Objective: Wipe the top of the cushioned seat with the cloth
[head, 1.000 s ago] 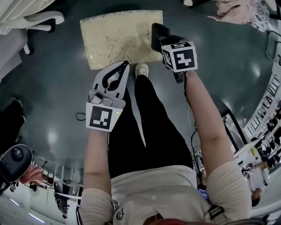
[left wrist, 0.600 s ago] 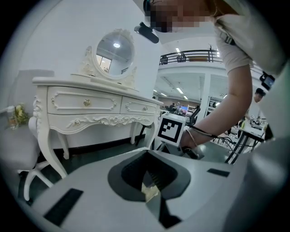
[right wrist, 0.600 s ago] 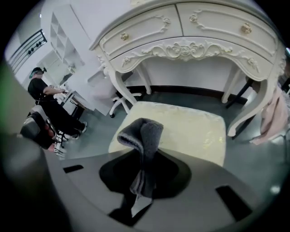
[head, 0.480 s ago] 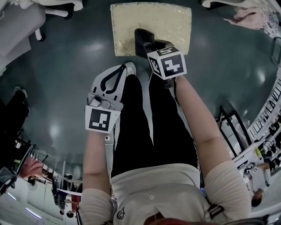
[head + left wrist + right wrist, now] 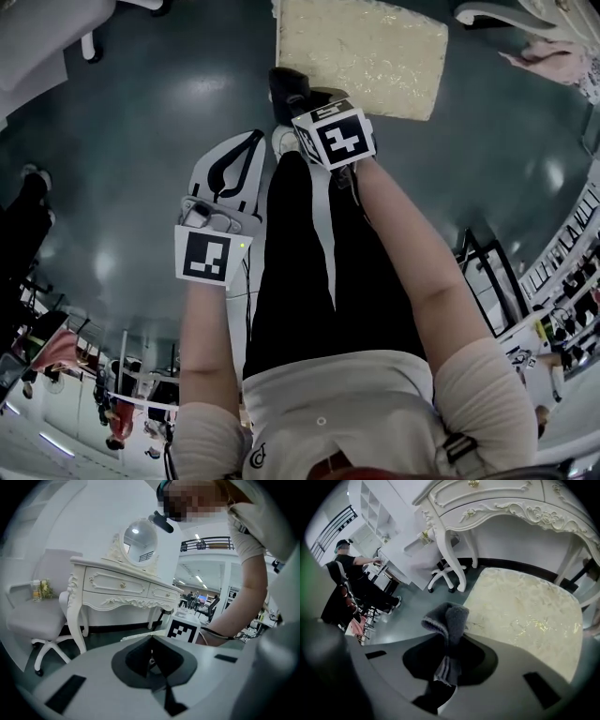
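The cushioned seat [image 5: 366, 52], cream with a gold pattern, lies at the top of the head view and fills the right of the right gripper view [image 5: 525, 611]. My right gripper [image 5: 281, 82] is at the seat's near left corner, shut on a dark grey cloth [image 5: 289, 92]. In its own view the folded cloth [image 5: 450, 618] sticks up from between the jaws of the right gripper [image 5: 452, 641], over the seat's left edge. My left gripper [image 5: 253, 139] hangs apart, lower left, over the floor. Its jaws are shut on nothing [image 5: 151, 641].
A white dressing table [image 5: 117, 585] with an oval mirror [image 5: 137, 541] stands behind the seat, a white swivel chair [image 5: 37, 616] to its left. The person's black-clad legs and a white shoe [image 5: 284, 142] are just before the seat. Another person [image 5: 351, 569] stands far left.
My right gripper has carried the cloth leftward, from the seat's near right edge across to its near left corner. The left gripper has stayed low and shut.
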`<state>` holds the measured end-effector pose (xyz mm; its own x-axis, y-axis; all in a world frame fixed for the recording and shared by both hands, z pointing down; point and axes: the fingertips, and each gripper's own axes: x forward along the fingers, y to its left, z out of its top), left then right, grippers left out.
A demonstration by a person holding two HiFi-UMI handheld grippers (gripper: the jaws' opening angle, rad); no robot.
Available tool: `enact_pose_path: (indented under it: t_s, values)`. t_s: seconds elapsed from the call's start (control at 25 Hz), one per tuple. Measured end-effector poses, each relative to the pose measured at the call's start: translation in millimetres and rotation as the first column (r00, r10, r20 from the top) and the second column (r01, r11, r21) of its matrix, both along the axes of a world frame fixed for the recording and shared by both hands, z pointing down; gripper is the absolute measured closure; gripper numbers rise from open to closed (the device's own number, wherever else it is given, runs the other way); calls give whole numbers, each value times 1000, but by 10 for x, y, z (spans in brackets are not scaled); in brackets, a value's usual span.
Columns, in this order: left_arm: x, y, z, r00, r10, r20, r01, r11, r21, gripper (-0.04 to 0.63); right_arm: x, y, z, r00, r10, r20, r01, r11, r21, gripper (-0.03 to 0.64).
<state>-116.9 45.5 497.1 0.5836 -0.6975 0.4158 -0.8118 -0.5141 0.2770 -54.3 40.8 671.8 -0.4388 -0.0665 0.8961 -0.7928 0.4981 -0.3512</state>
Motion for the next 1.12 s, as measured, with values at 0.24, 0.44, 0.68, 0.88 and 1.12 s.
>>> enact_pose_path:
  t_s: [0.24,0.44,0.68,0.88,1.12]
  values:
    - [42,-30,50,1000,20,-11,-20,1000,-3,581,92,-34,88,1000,27,-2,-27,1000,-5,540]
    - [183,-114,29,999,31,-12,-32,999,-4,581,322,-54,69,999,53,-8,-53,999,-7,540]
    - [494,-144,49,997,76,-21,-76,997,-6,581,700,-74,91,996,89,-18,-89,996,-10,537]
    - [816,-170,86,994,109,-25,-109,994,-12,581,1070,-95,109,993,112,-33,-113,994,-12,537]
    - [1212,-204,79,990,140,-31,-140,990,-8,581,1506,-109,116,991,121,-53,-121,993,-5,535]
